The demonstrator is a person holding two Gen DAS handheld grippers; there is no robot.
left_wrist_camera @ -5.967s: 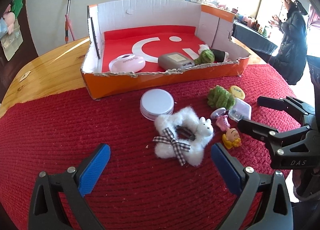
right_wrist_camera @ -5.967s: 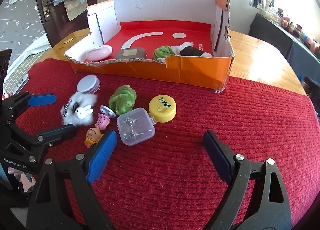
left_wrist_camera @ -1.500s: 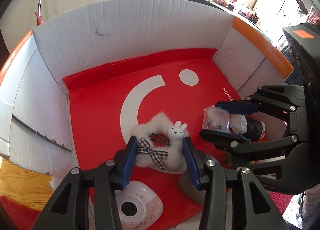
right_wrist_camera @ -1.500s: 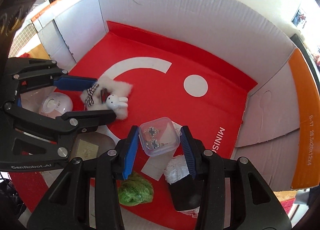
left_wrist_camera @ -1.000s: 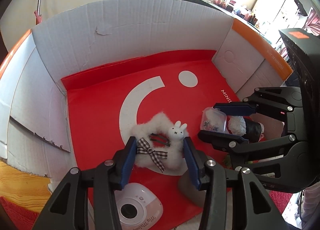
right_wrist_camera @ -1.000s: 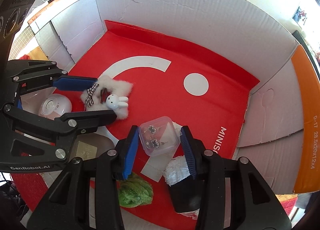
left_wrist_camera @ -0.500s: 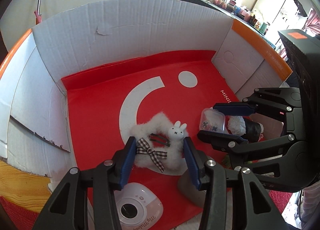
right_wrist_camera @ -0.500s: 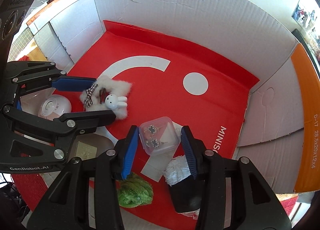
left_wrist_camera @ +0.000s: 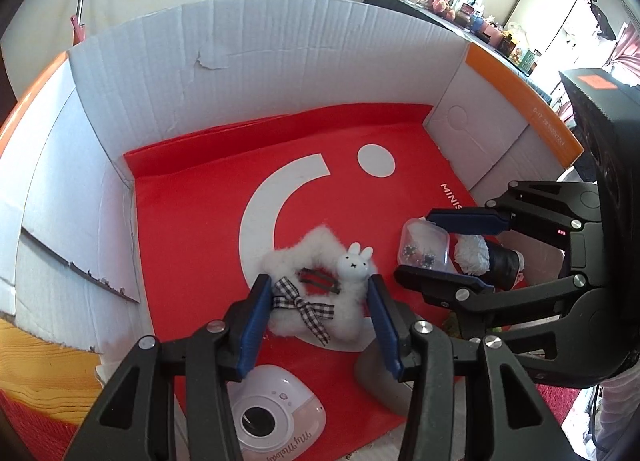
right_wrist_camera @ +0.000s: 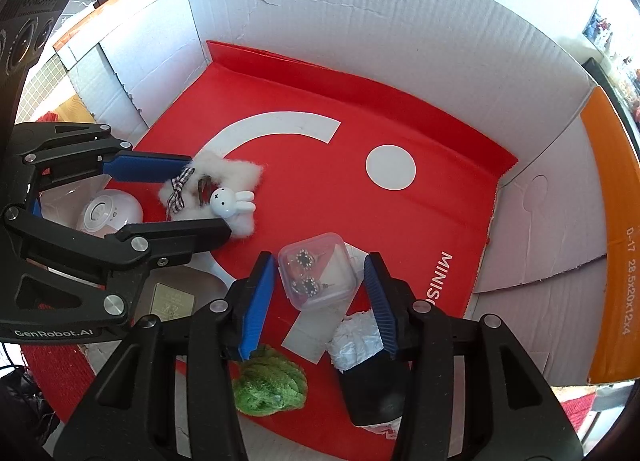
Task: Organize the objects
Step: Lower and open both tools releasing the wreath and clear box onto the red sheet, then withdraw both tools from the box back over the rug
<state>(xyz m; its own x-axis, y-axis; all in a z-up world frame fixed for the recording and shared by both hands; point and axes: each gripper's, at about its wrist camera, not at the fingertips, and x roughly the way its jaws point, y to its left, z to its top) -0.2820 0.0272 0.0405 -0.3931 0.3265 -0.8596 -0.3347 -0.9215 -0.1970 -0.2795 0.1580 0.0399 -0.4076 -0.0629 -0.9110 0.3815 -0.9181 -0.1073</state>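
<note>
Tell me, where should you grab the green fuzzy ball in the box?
Probably across its round middle, coming from above. The green fuzzy ball is soft and lumpy, without a handle, and the box's low front edge is close beside it.

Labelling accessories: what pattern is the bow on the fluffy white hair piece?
Black-and-white gingham check bow, clearest in the left wrist view.
</note>
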